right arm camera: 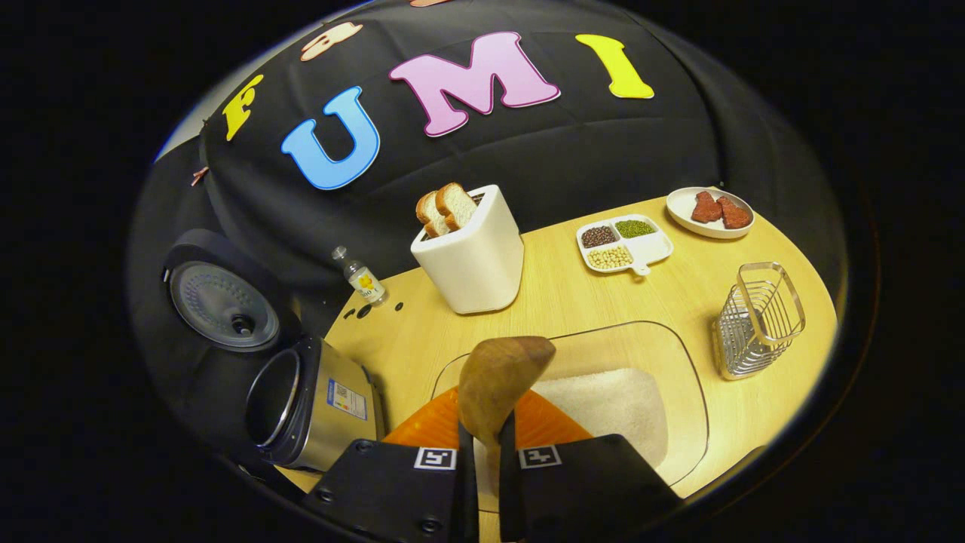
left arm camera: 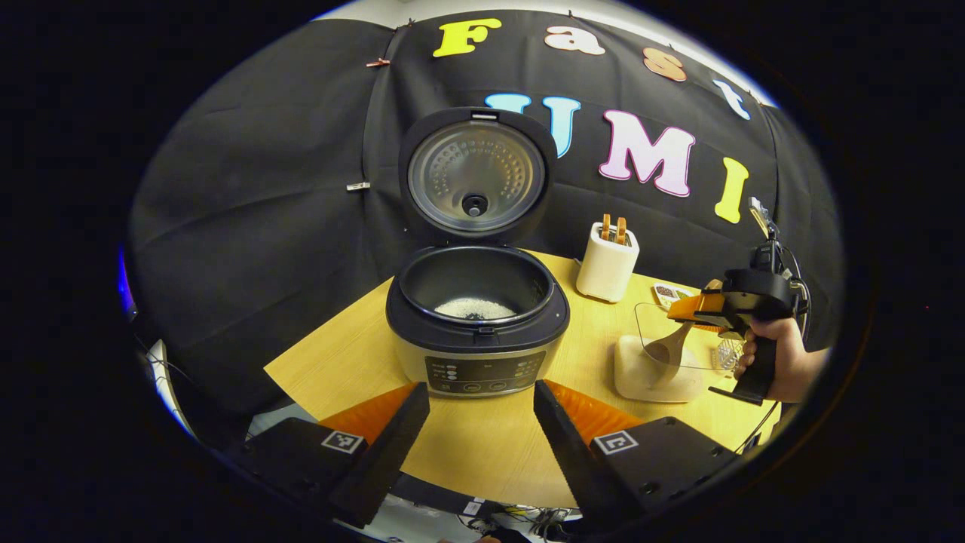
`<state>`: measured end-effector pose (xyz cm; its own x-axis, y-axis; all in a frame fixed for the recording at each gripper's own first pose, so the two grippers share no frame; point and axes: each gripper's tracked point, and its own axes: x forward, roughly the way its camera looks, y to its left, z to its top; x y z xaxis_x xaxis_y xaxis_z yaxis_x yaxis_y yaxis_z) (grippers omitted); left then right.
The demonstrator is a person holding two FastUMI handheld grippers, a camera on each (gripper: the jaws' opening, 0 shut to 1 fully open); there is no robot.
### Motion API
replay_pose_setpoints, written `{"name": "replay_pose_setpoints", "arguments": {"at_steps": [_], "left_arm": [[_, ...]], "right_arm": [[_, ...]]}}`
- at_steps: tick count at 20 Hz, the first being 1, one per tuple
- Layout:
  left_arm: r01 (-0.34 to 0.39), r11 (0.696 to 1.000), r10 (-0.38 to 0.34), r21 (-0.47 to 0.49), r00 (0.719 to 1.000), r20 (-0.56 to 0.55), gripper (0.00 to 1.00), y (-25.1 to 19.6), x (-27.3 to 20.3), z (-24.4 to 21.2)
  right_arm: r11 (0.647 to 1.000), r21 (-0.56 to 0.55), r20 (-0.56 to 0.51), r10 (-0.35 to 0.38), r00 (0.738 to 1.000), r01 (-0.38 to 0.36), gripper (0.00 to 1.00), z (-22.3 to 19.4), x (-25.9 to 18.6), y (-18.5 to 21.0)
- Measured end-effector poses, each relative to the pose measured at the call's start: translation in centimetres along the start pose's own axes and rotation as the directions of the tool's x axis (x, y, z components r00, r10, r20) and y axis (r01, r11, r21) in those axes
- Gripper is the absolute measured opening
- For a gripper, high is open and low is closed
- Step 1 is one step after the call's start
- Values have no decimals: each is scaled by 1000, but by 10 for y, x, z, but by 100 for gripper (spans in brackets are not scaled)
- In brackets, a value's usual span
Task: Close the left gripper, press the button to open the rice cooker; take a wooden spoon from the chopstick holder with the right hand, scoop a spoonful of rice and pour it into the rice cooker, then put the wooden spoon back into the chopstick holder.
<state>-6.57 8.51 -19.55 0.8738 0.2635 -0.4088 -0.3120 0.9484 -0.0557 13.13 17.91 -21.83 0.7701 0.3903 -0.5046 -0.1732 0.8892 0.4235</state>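
While the rice cooker is standing open at frame centre, both grippers are in frame.

Rice cooker: rice cooker (left arm camera: 476, 324) is sitting mid-frame in the left gripper view on the wooden table (left arm camera: 482, 445), its lid (left arm camera: 476, 175) standing upright; white rice is lying in the pot. In the right gripper view it is sitting at lower left.

Left gripper: left gripper (left arm camera: 481, 422) is showing at the bottom of its own view, jaws standing wide apart, nothing between them, flanking the cooker's control panel in the frame.

Right gripper: right gripper (right arm camera: 486, 445) is clamping the wooden spoon (right arm camera: 497, 385) between nearly closed fingers. In the left gripper view it is appearing at right of frame, held by a hand (left arm camera: 784, 358).

Spoon axis: in the right gripper view the long axis is running up the frame from the fingers, bowl at the top end, its rounded back facing the camera. In the left gripper view the spoon is slanting down-left from the gripper, bowl lowest, over the clear rice container (left arm camera: 663, 354).

Right gripper view extras: toaster (right arm camera: 471, 253) with bread slices, small bottle (right arm camera: 362, 277) left of it, divided dish of beans (right arm camera: 624, 243), plate (right arm camera: 709, 211) at upper right, and wire chopstick holder (right arm camera: 758, 320) at right edge of the table.

Left gripper view extras: cooker's pot interior and front panel.

Whether the spoon is carrying rice: cannot tell.
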Motion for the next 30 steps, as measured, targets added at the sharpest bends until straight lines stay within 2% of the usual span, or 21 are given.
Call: {"name": "replay_pose_setpoints", "arguments": {"at_steps": [5,11,12,13,16,24,30], "left_arm": [[7,1000,-7,8,1000,21,95,6,1,9],[9,1000,-9,14,999,33,95,16,-2,14],[10,1000,-10,13,999,32,92,18,-3,13],[11,1000,-11,14,999,32,95,20,-3,14],[13,1000,-14,20,999,36,95,22,-6,15],[35,999,-36,16,997,74,95,20,-14,29],[55,999,-54,-2,994,90,95,22,-20,31]], "right_arm": [[989,144,-29,-8,1000,12,15,6,2,-3],[976,212,-8,-41,999,42,15,20,-8,-16],[973,224,-3,-49,999,48,15,23,-10,-20],[970,238,1,-57,998,55,15,26,-12,-25],[957,279,8,-84,996,78,15,33,-20,-39],[896,434,-9,-97,995,91,15,36,-48,-59],[844,535,36,-56,998,29,16,65,-63,-39]]}}
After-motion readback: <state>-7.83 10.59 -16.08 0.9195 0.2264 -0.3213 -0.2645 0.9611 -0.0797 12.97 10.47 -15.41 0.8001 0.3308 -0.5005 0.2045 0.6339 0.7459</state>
